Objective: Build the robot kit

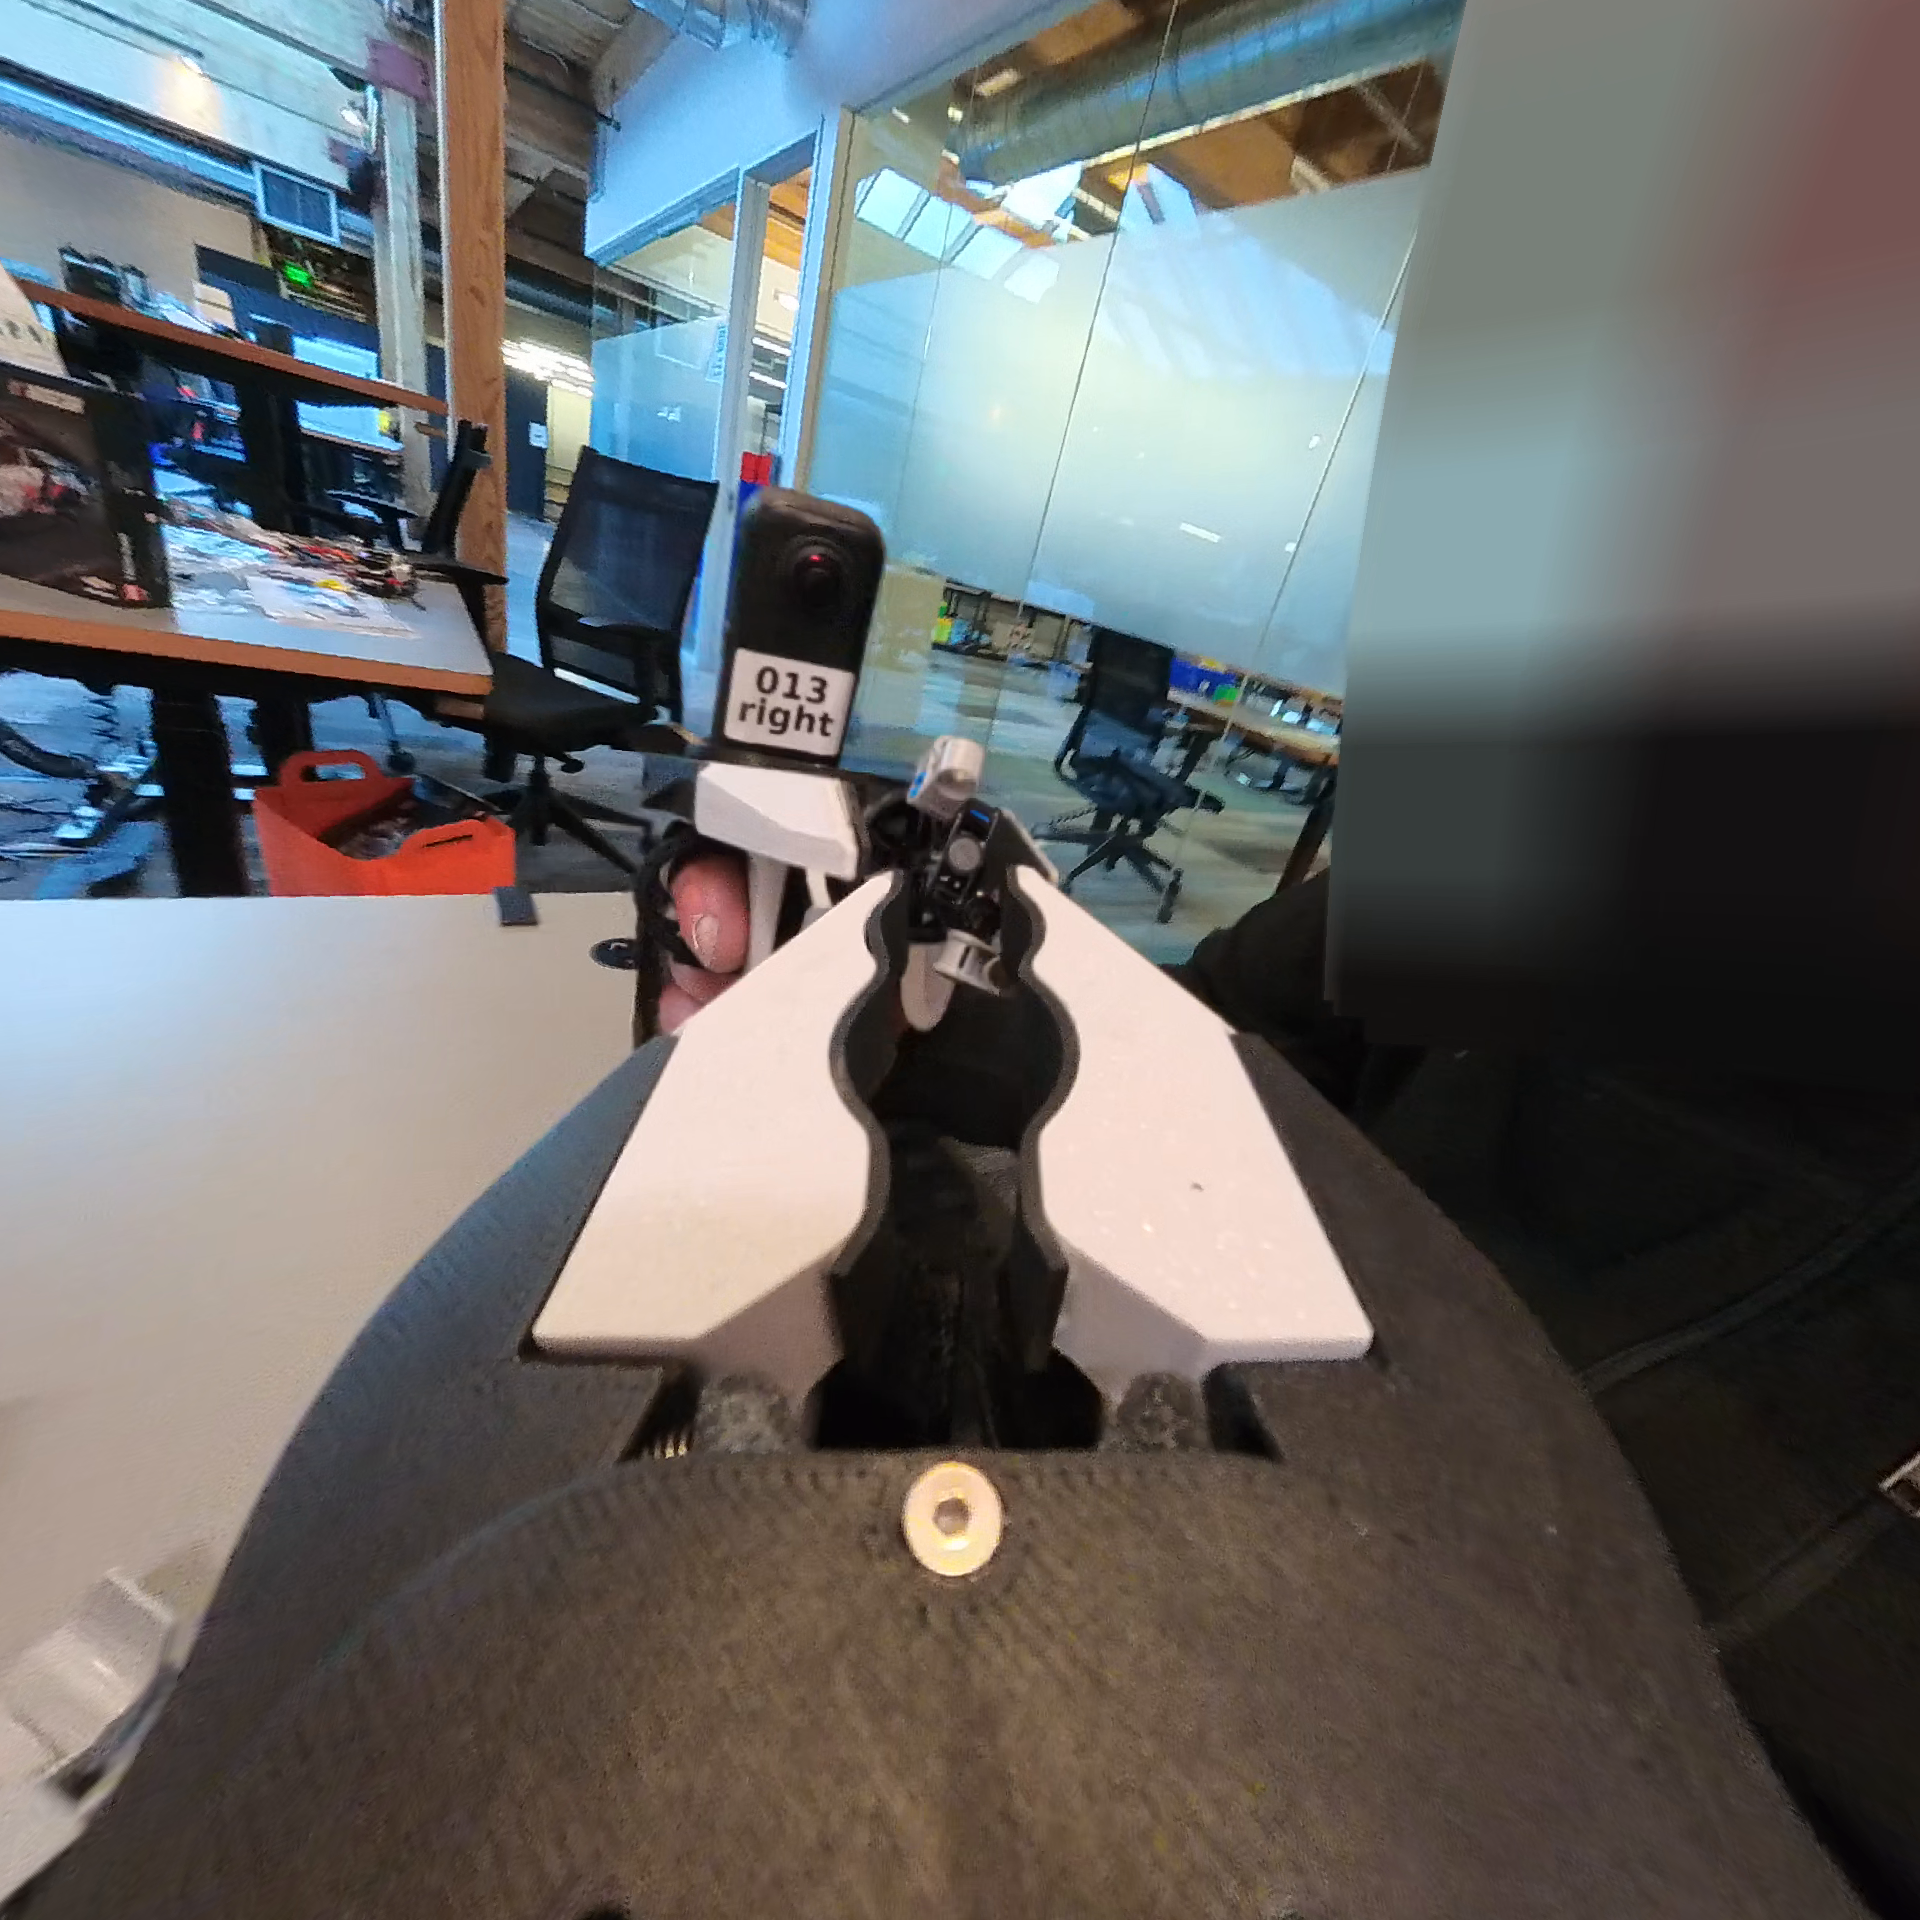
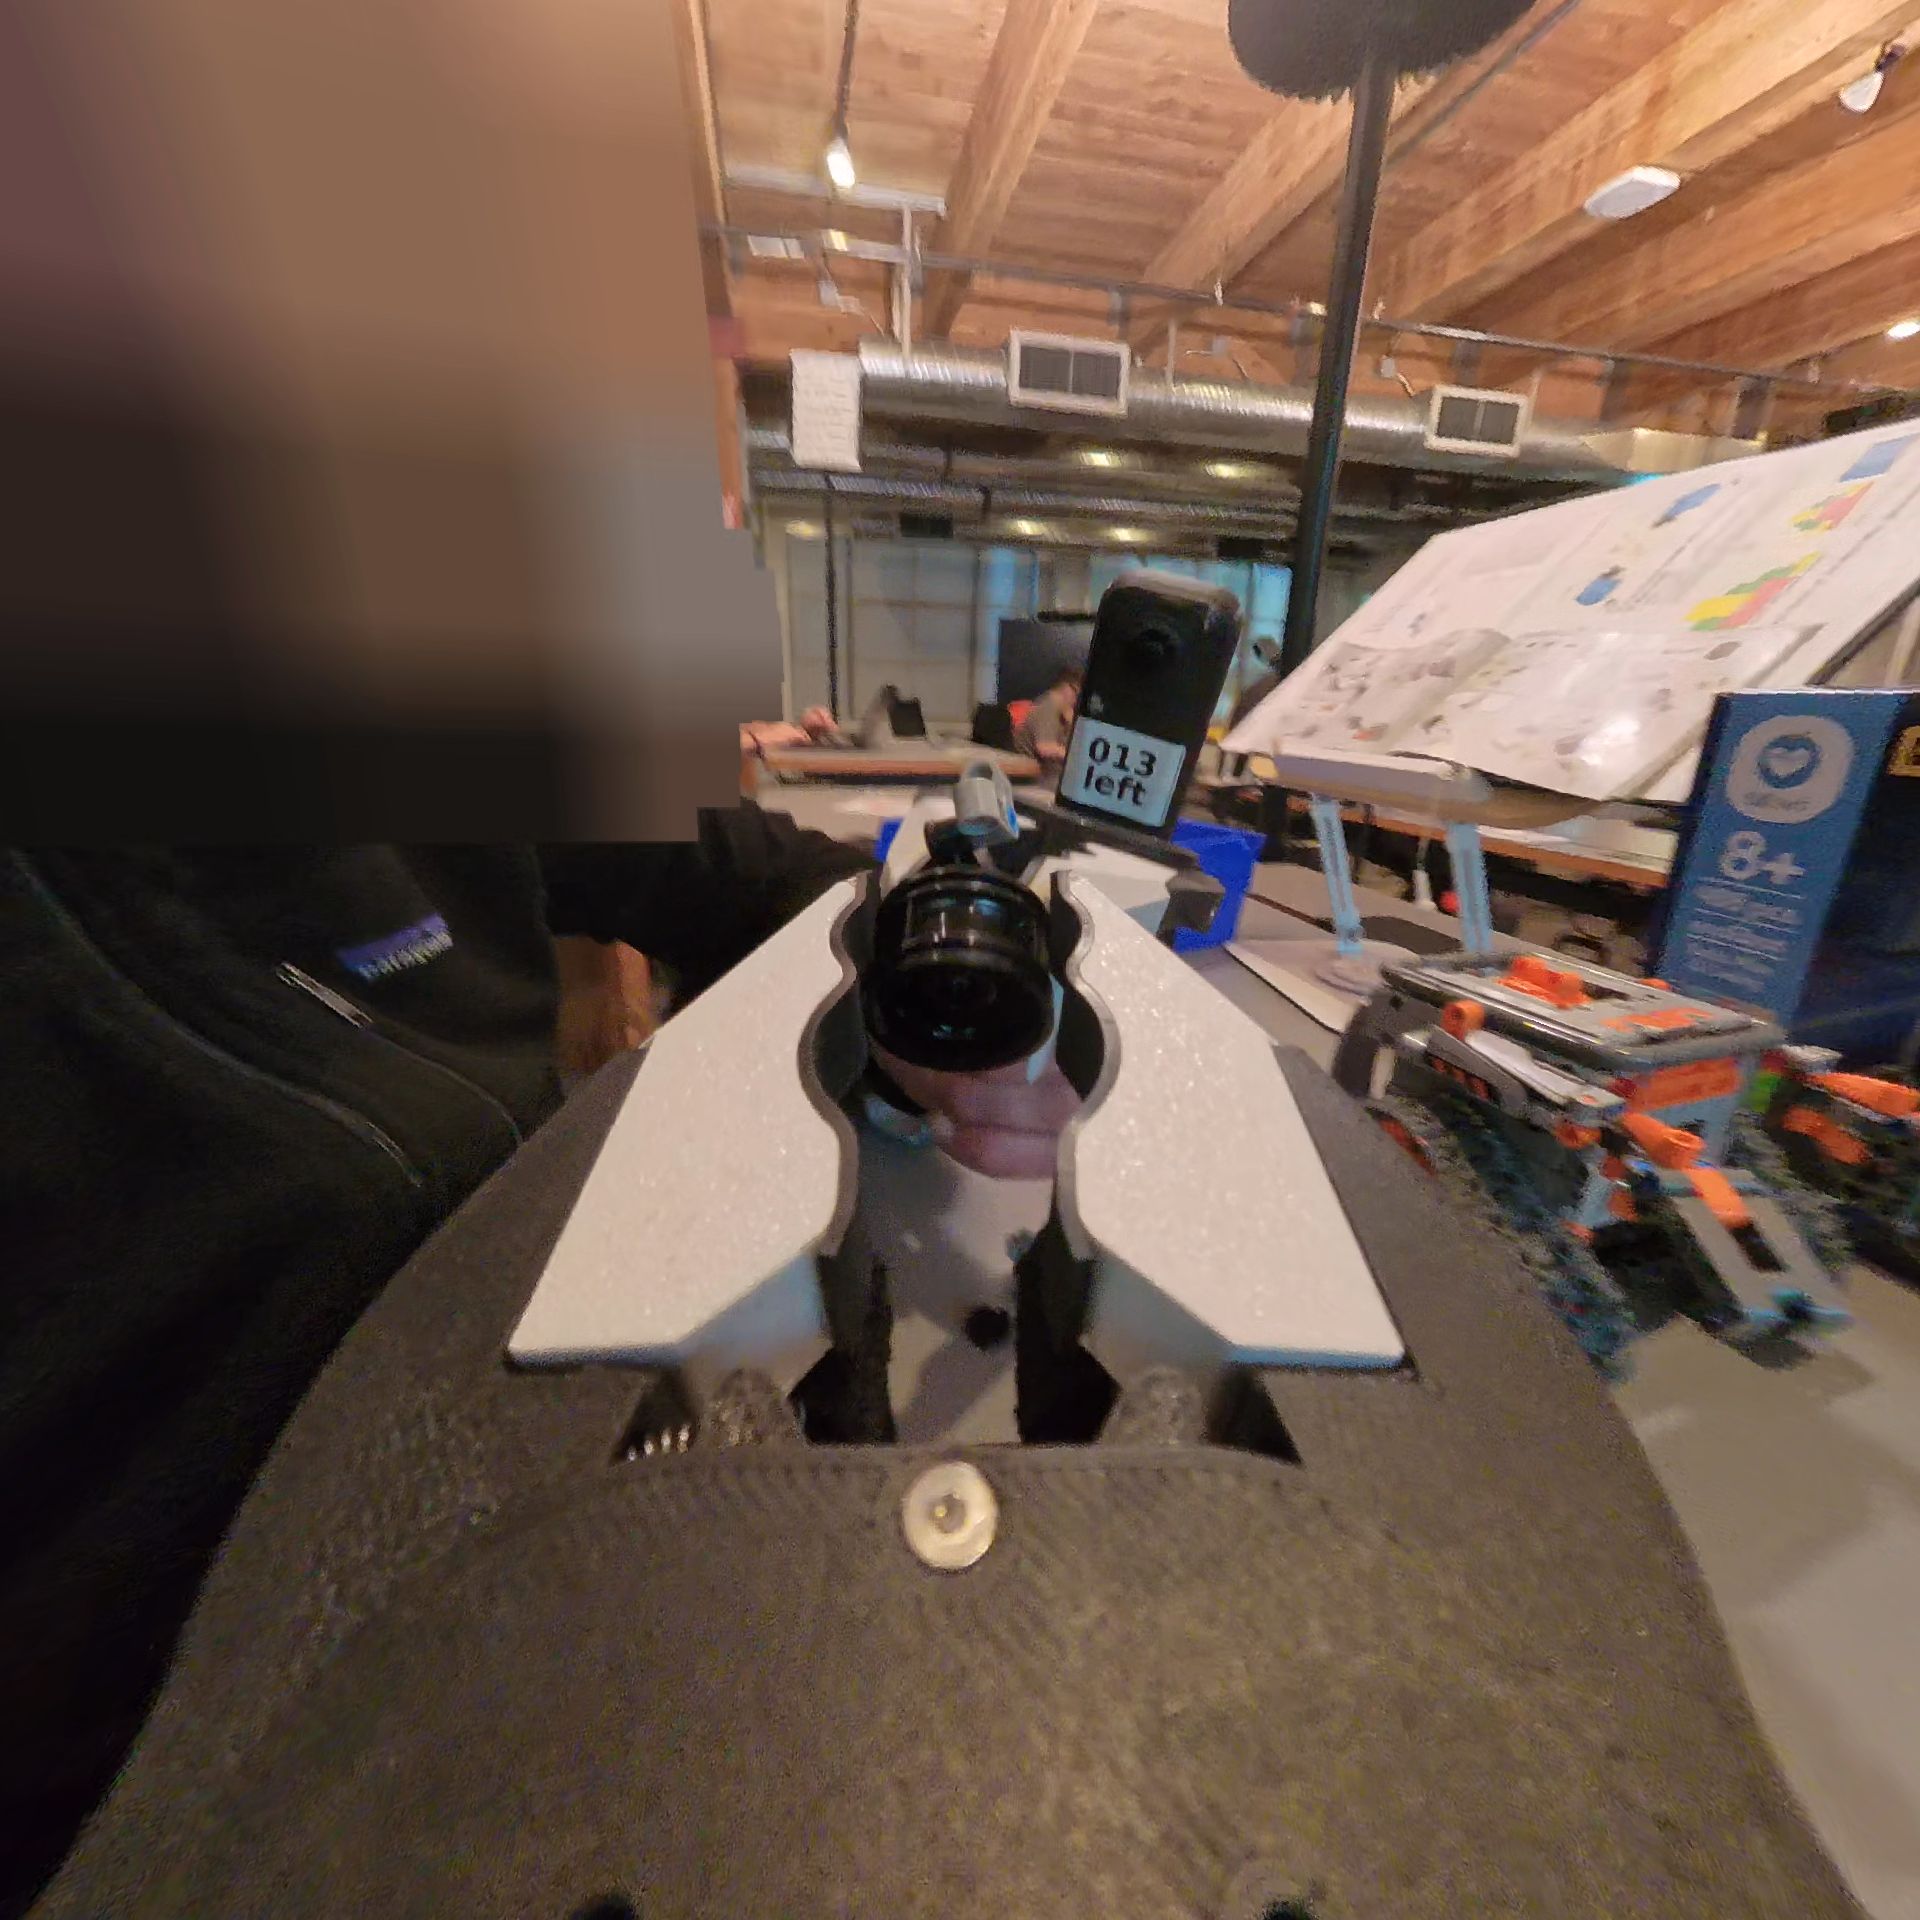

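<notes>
My left gripper (image 1: pixel 956 883) is shut on a small black and grey brick assembly (image 1: pixel 958 868) with a light grey pin (image 1: pixel 961 956) sticking out below it. My right gripper (image 2: pixel 961 888) is shut on a black wheel (image 2: pixel 956 987). The two grippers face each other, tip to tip, above the white table (image 1: pixel 260 1143). The right gripper's black camera (image 1: pixel 805 582) and a hand (image 1: pixel 707 925) show just behind the left fingertips. The left gripper's camera (image 2: pixel 1143 665) shows behind the wheel, with a grey piece (image 2: pixel 982 800) above it. I cannot tell whether wheel and assembly touch.
A grey and orange brick vehicle (image 2: pixel 1579 1070) stands on the table at the right, beside a blue box (image 2: pixel 1787 831) and an open instruction book on a stand (image 2: pixel 1558 644). A blue bin (image 2: pixel 1216 883) is behind. An orange bin (image 1: pixel 384 831) and office chairs (image 1: pixel 623 623) stand beyond the table edge. A person's black jacket (image 2: pixel 260 1039) fills the left. My two grippers' fingertips are within a few centimetres of each other.
</notes>
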